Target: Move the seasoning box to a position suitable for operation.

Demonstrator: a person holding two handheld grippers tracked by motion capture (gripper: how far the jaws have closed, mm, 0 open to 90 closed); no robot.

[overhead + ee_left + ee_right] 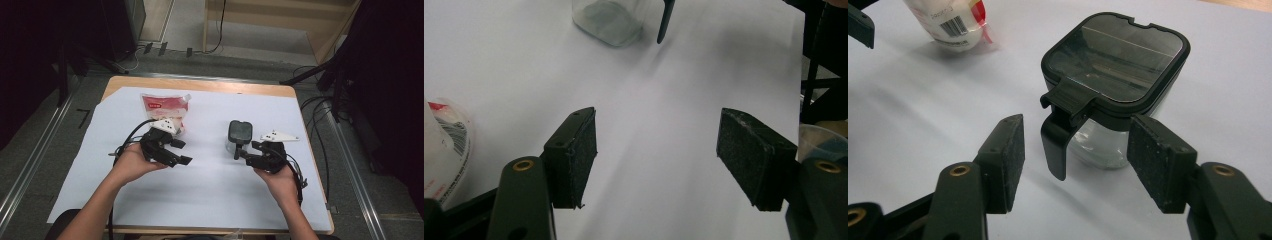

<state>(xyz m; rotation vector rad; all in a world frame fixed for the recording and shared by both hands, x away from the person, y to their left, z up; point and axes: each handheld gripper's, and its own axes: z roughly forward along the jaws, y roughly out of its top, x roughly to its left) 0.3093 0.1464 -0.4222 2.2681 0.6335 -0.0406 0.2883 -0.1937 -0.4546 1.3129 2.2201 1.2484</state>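
A clear square jar with a black flip lid stands on the white sheet right of centre; its lid is closed and its black latch hangs down the front. My right gripper is open just in front of it, and the jar sits a little beyond the pads. A red and white pouch lies at the back left. My left gripper is open near the pouch's front edge, its jaws empty. The pouch lies at the left edge of the left gripper view, the jar at the top.
A white sheet covers most of the wooden table. Cables and stand legs lie on the floor behind and to the right. A clear tub shows past the sheet's edge at the right of the left gripper view.
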